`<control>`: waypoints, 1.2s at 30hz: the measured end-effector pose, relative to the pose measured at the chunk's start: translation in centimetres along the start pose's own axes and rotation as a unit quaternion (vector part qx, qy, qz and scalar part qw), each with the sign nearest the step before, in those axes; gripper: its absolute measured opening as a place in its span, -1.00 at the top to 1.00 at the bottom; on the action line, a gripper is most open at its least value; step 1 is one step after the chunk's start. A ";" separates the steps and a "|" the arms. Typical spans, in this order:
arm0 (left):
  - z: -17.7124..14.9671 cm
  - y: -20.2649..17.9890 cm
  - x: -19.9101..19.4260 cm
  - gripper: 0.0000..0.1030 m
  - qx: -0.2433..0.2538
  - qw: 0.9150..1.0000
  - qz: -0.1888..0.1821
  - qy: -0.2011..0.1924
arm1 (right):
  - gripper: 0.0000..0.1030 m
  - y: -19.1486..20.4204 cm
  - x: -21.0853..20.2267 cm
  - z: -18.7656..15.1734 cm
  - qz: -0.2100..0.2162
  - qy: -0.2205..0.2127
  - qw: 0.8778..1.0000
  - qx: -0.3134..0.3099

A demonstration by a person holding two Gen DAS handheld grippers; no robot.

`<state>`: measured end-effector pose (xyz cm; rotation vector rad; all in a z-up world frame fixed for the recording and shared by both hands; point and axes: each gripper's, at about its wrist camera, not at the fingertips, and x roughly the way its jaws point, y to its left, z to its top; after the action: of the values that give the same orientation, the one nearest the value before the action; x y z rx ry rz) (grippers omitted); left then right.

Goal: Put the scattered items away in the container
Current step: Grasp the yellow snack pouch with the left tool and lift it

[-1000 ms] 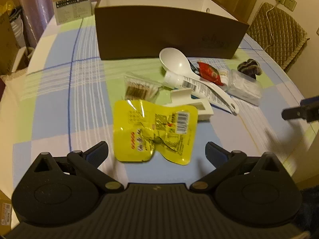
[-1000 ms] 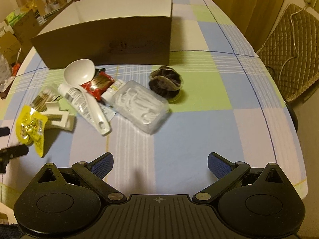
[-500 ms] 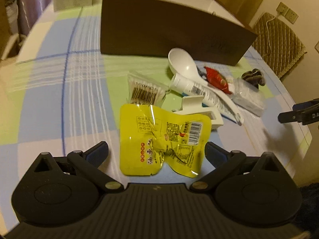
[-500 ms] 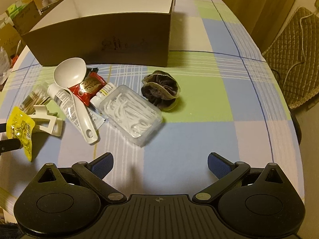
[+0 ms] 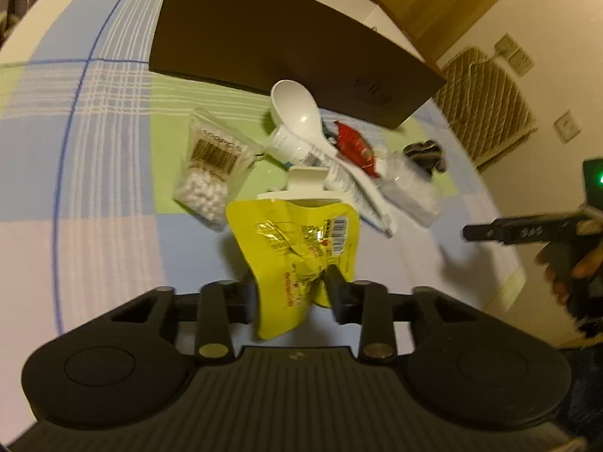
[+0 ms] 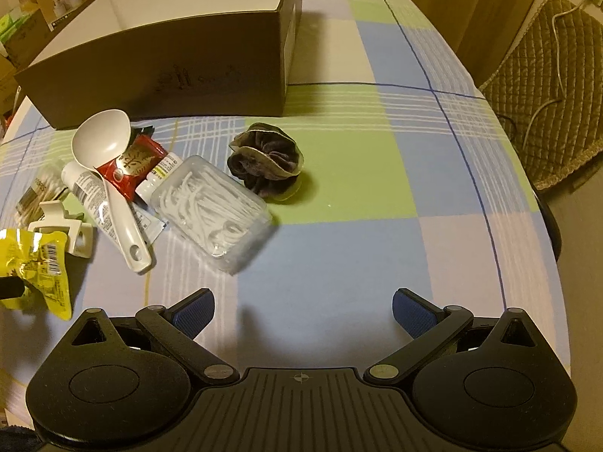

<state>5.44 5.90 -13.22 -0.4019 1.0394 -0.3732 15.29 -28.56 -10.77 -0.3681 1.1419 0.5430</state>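
Observation:
My left gripper is shut on the near edge of a crumpled yellow packet, which also shows at the left edge of the right wrist view as the yellow packet. My right gripper stands open above bare cloth, short of a clear box of floss picks. A white spoon, a white tube, a red sachet, a white clip, a bag of cotton swabs and a dark scrunchie lie before the open brown box.
The checked tablecloth covers a rounded table whose right edge drops off near a quilted chair cushion. Cartons stand behind the brown box at the far left. A hand holds the other gripper at the right of the left wrist view.
My left gripper has moved forward and shut on the yellow packet, which was lying flat on the cloth before. My right gripper has drifted closer to the pile and stayed open.

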 end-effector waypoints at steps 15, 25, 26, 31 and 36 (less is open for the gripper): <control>0.6 -1.9 -0.3 0.75 -0.002 0.999 -0.021 -0.025 | -1.00 -0.5 0.2 -0.2 -0.004 -0.003 1.000 0.000; 1.8 -7.8 -3.6 0.96 0.153 0.987 0.045 -0.002 | -1.00 0.1 0.7 0.2 0.009 -0.006 1.000 -0.016; 1.7 -7.9 -2.9 0.88 0.147 0.988 0.047 0.005 | -1.00 0.2 0.7 0.3 0.009 -0.006 1.000 -0.017; 1.5 -9.2 -0.7 0.47 0.174 0.976 0.130 0.010 | -1.00 -0.3 0.5 0.3 0.010 -0.012 1.000 -0.015; 1.2 -8.6 0.2 0.65 0.173 0.975 0.134 0.040 | -1.00 -1.3 0.9 0.1 0.003 -0.004 1.000 0.001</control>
<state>5.64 -1.47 -8.68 0.0667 1.0667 -0.3206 16.41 -29.40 -11.59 -0.3616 1.1366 0.5476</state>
